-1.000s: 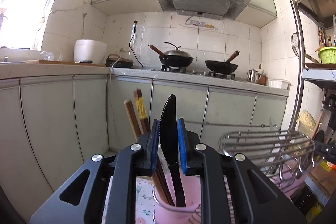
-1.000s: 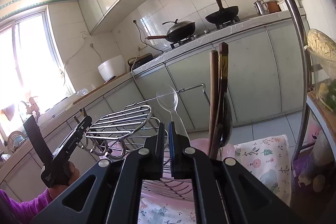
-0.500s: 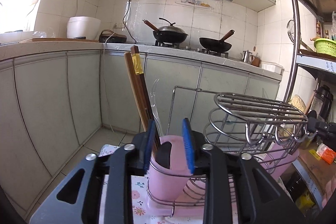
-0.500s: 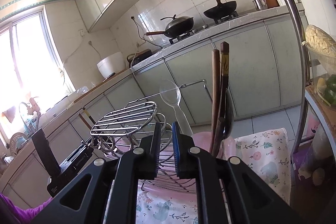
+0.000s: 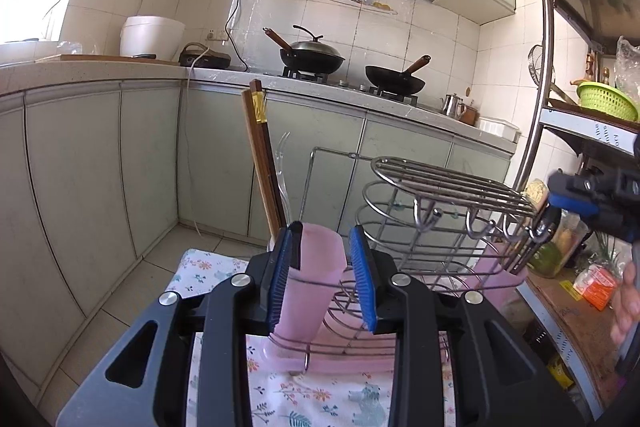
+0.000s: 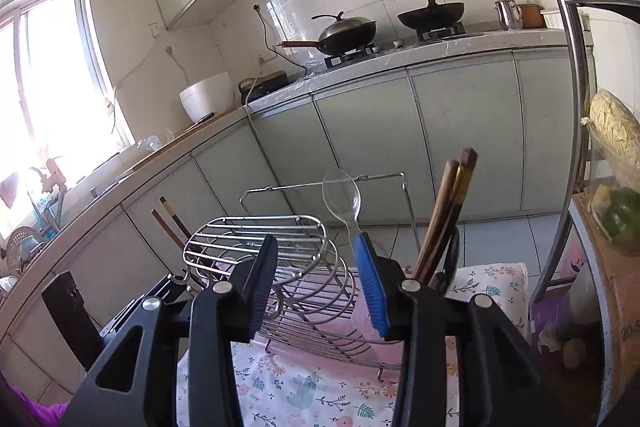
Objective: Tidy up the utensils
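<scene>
- The left gripper (image 5: 324, 275) has its jaws parted and nothing is pressed between the pads; the pink utensil cup (image 5: 310, 287) is seen in the gap, but behind it, and the pads do not squeeze it.
- The right gripper (image 6: 320, 281) is opening its jaws at this moment, and nothing is between them; the clear plastic spoon (image 6: 342, 199) stands just behind the blue pad, its handle down in a pink cup (image 6: 364, 315).
- In my judgement the step in hand is the release: each utensil is now in its cup, and the grippers must leave without disturbing them.
- The wire rack (image 6: 280, 251) stands on the floral cloth (image 6: 304, 387), with one cup at each end of the rack.
- In the right wrist view the wooden chopsticks (image 6: 448, 215) and a dark utensil lean in the same cup as the spoon, at the rack's right end.
- In the left wrist view, chopsticks (image 5: 262, 163) and a clear utensil (image 5: 282, 167) rise behind the cup at the rack's left end; the black knife tip (image 5: 297, 243) shows at the cup's rim, beside the left pad.
- To do it well, I would pull each gripper straight back and up, with the jaws kept wide.
- The cups look light, so a pad that catches the rim could tip one.
- The spoon is thin and clear; it could lean or fall out if it is brushed.
</scene>
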A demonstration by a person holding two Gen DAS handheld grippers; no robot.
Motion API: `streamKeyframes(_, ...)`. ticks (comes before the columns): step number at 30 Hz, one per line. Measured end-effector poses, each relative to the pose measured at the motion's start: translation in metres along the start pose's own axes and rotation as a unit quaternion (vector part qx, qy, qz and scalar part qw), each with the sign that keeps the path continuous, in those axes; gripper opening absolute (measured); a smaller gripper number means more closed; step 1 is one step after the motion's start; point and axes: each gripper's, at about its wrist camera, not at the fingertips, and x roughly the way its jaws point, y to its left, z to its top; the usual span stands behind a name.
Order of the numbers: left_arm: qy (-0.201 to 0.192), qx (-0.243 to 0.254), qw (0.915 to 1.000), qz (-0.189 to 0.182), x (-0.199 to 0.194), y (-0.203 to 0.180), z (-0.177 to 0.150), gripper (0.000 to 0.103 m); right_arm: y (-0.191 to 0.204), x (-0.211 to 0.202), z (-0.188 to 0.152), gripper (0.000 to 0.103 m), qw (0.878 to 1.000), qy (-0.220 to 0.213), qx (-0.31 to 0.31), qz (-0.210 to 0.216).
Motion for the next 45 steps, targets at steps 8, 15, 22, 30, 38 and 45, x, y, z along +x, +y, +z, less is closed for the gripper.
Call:
streamKeyframes(8, 0.007, -0.023, 0.9996, -0.017, -0.018, 0.014, -0.008, 0.031, -0.001, 0.049, 0.063, 0.048, 0.993, 0.107, 0.040, 0.007)
streamKeyframes(15, 0.018, -0.056, 0.9980, -0.025, -0.024, 0.035, -0.011, 0.031, -0.006, 0.111, 0.080, 0.048, 0.982, 0.180, 0.026, -0.050)
streamKeyframes(22, 0.025, -0.080, 0.9960, -0.029, -0.022, 0.048, -0.012, 0.031, 0.003, 0.133, 0.080, 0.048, 0.978, 0.188, -0.011, -0.086)
streamKeyframes(30, 0.028, -0.079, 0.9960, -0.031, -0.022, 0.047, -0.012, 0.031, 0.010, 0.125, 0.075, 0.030, 0.983, 0.159, -0.035, -0.086)
streamKeyframes(38, 0.029, -0.074, 0.9962, -0.038, -0.023, 0.041, -0.013, 0.031, 0.021, 0.079, 0.066, 0.029, 0.988, 0.102, -0.066, -0.099)
streamKeyframes(45, 0.032, -0.067, 0.9963, -0.044, -0.024, 0.034, -0.013, 0.031, 0.015, 0.062, 0.054, 0.029, 0.987, 0.102, -0.063, -0.107)
